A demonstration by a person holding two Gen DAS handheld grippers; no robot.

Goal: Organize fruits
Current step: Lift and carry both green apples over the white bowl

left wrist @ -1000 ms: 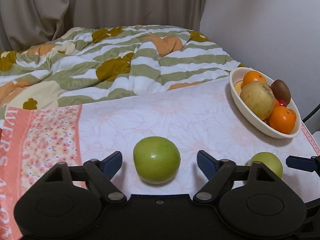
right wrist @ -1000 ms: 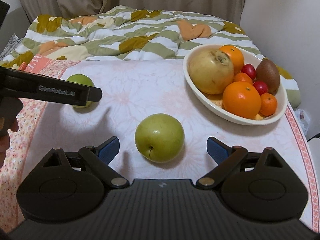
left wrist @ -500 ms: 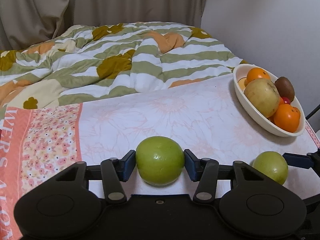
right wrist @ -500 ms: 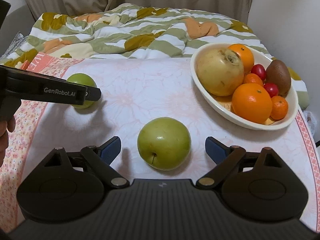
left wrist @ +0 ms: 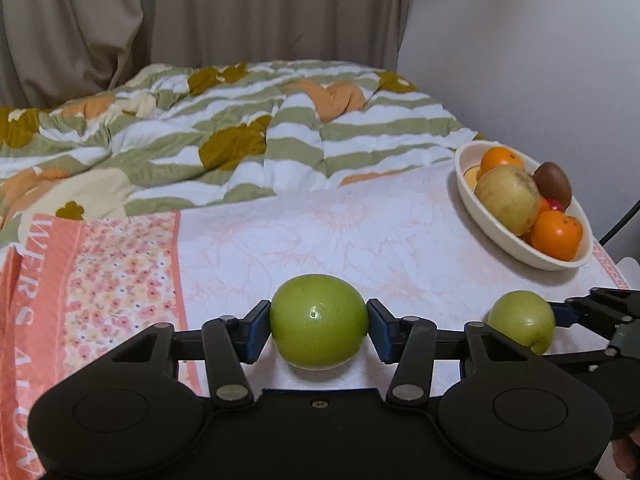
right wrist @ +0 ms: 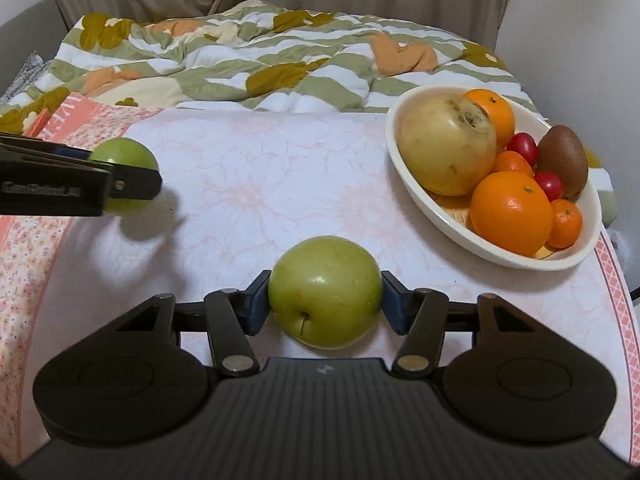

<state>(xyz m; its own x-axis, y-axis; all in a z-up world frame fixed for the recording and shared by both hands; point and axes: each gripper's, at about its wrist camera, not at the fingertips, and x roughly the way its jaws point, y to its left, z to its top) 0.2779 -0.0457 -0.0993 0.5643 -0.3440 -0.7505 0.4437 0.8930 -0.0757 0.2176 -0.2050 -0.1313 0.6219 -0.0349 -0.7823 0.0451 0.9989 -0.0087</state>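
My left gripper [left wrist: 319,330] is shut on a green apple [left wrist: 319,326], its blue pads pressed on both sides; the apple seems lifted a little off the cloth. My right gripper [right wrist: 325,302] is shut on a second green apple [right wrist: 325,292], stem towards me, low over the cloth. Each view shows the other apple: the right one [left wrist: 522,320] at the right in the left wrist view, the left one [right wrist: 124,156] at the left in the right wrist view. A cream oval bowl [right wrist: 472,240] at the right holds a big yellow pear, oranges, a kiwi and cherry tomatoes.
The table [right wrist: 260,184] wears a pale floral cloth with a pink flowered border [left wrist: 120,272] on the left. A rumpled green, white and orange quilt [left wrist: 240,128] lies behind it, then curtains and a white wall. The bowl also shows in the left wrist view [left wrist: 492,232].
Both grippers have closed on their apples: the left one by half a second ago, the right one since then. The left apple has risen slightly.
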